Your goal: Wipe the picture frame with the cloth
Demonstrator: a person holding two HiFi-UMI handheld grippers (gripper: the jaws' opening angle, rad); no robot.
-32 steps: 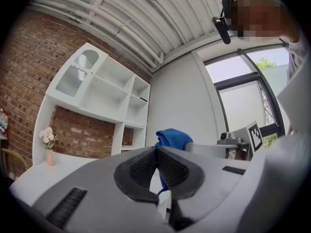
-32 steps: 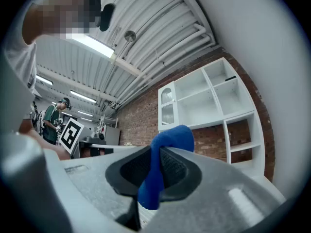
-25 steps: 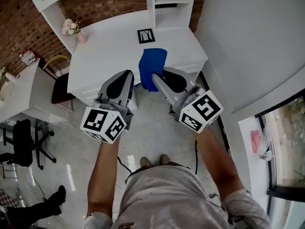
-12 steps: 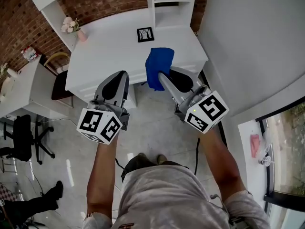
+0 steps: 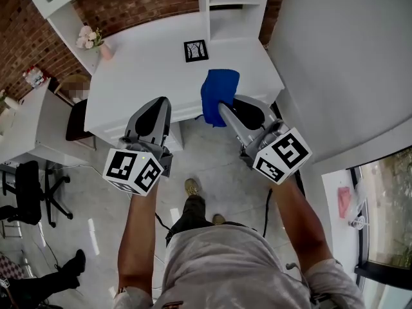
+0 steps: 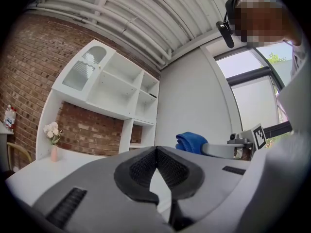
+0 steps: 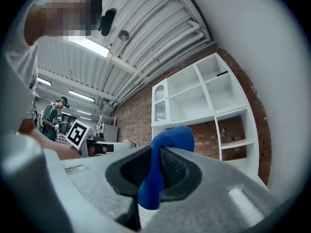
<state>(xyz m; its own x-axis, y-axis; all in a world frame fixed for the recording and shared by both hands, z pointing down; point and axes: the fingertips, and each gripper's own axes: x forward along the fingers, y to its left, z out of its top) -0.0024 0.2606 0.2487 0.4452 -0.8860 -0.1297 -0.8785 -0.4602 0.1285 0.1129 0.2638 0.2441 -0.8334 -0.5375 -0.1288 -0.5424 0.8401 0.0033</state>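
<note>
A small black picture frame (image 5: pixel 196 50) stands on the white desk (image 5: pixel 148 69) near the back shelf unit. My right gripper (image 5: pixel 223 107) is shut on a blue cloth (image 5: pixel 217 95), which hangs in a fold over the desk's front edge; the same cloth (image 7: pixel 160 171) is pinched between the pads in the right gripper view. My left gripper (image 5: pixel 157 111) is shut and empty at the desk's front edge, left of the cloth. In the left gripper view its gripper (image 6: pixel 156 152) has the pads closed together, with the blue cloth (image 6: pixel 192 142) off to the right.
A pink vase with flowers (image 5: pixel 96 44) stands at the desk's left back corner. White shelves (image 5: pixel 232 5) rise behind the desk against a brick wall. A chair (image 5: pixel 80 108) and a second white table (image 5: pixel 26 127) stand to the left. A white wall (image 5: pixel 335 63) closes the right side.
Both grippers have moved forward toward the desk. The blue cloth has travelled with the right gripper, further over the desk's front edge. The person's feet have stepped.
</note>
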